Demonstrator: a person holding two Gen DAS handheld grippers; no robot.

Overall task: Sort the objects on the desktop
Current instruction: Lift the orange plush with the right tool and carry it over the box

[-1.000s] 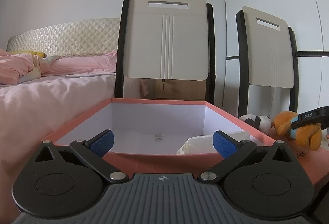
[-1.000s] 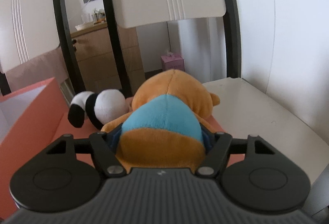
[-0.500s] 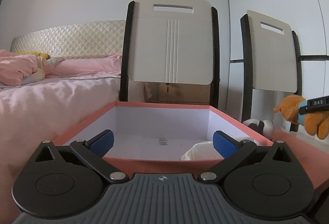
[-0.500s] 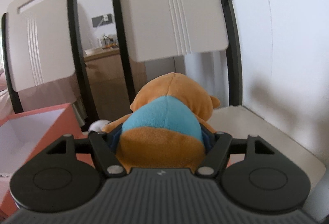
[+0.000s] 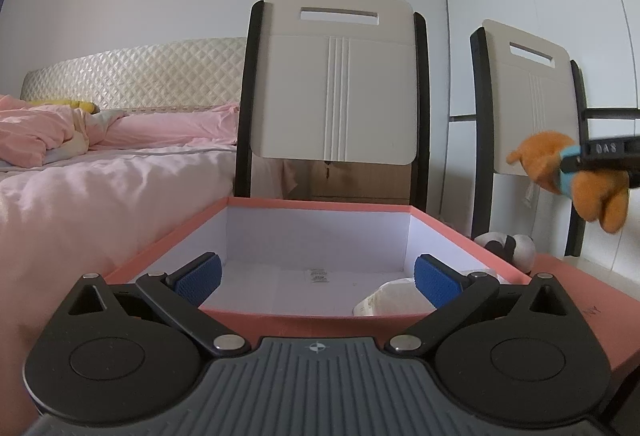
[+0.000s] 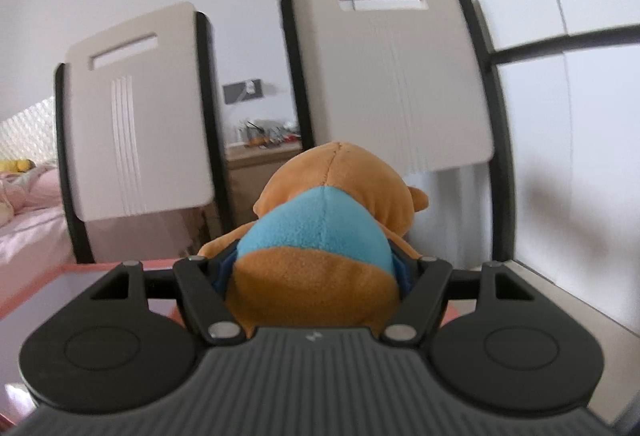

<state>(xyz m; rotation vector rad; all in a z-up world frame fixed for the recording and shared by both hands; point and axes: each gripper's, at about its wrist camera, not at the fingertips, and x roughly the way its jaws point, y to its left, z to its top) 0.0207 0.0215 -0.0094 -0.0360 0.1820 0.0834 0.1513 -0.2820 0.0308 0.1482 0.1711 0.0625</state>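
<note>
Right wrist view: the right gripper [image 6: 316,272] is clamping the orange plush bear [image 6: 332,220] mid-air; the left gripper [image 5: 316,276] is gaping empty over the pink box [image 5: 452,226], the panda plush [image 5: 506,248] at mid-right unsorted.

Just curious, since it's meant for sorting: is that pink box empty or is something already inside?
Not empty. The pink box holds a crumpled white thing and a small packet on its floor.

Orange plush toy [image 6: 340,195] with light-blue band. Salmon-pink box [image 5: 256,322], white inside. Blue textured pads [image 5: 199,279]. Black-and-white panda plush [image 5: 508,246]. Cream chair backs [image 5: 338,87], black frames, three grooved stripes. Pink bedding [image 5: 100,175], cream quilted diamond headboard [image 5: 132,75].
</note>
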